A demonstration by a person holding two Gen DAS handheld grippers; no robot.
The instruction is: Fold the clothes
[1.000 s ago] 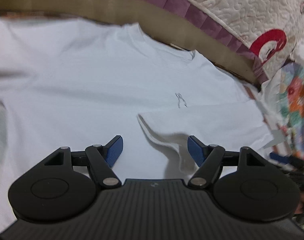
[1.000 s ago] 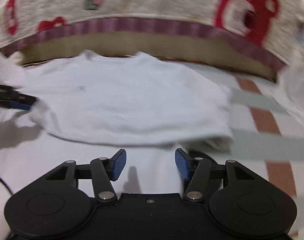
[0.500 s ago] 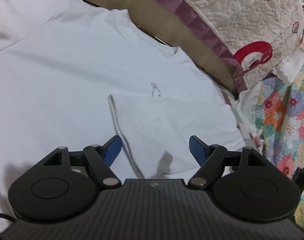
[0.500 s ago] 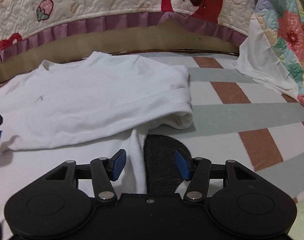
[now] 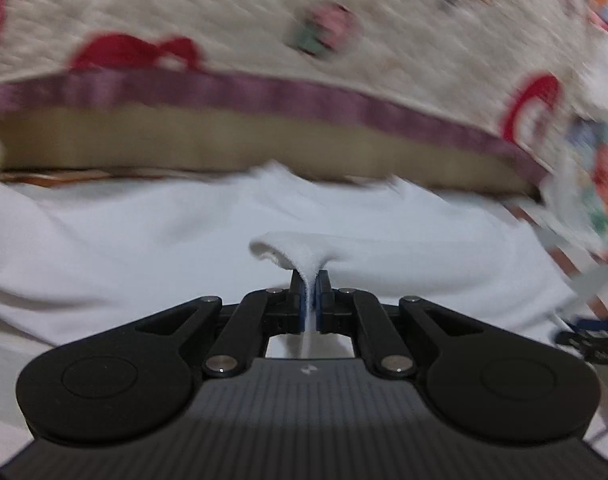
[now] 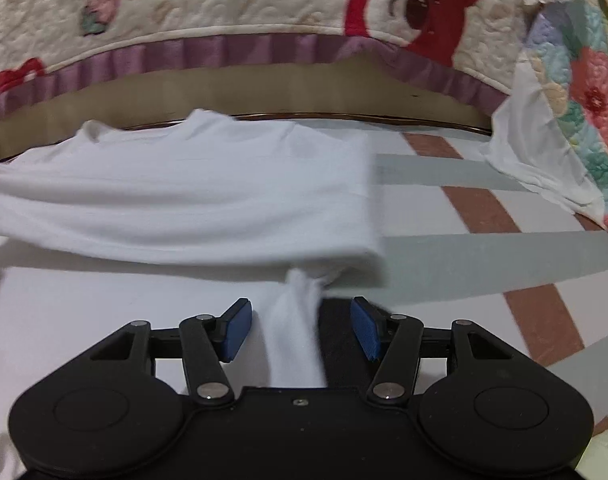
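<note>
We are mid-fold: our left gripper point(image 5: 311, 292) is clenched on the white shirt point(image 5: 143, 240) edge, our right gripper point(image 6: 301, 330) spread around a bunched strip, which it must pinch next.

My left wrist view sits low behind the left gripper point(image 5: 310, 294), facing forward along its fingers — very near the white T-shirt point(image 5: 151, 248), blurred. My right wrist view looks the same way over the right gripper point(image 6: 301, 330), close above the striped sheet point(image 6: 484, 248). Both views share the shirt and the quilted cover point(image 6: 231, 4) at the back — seen from opposite sides.
</note>
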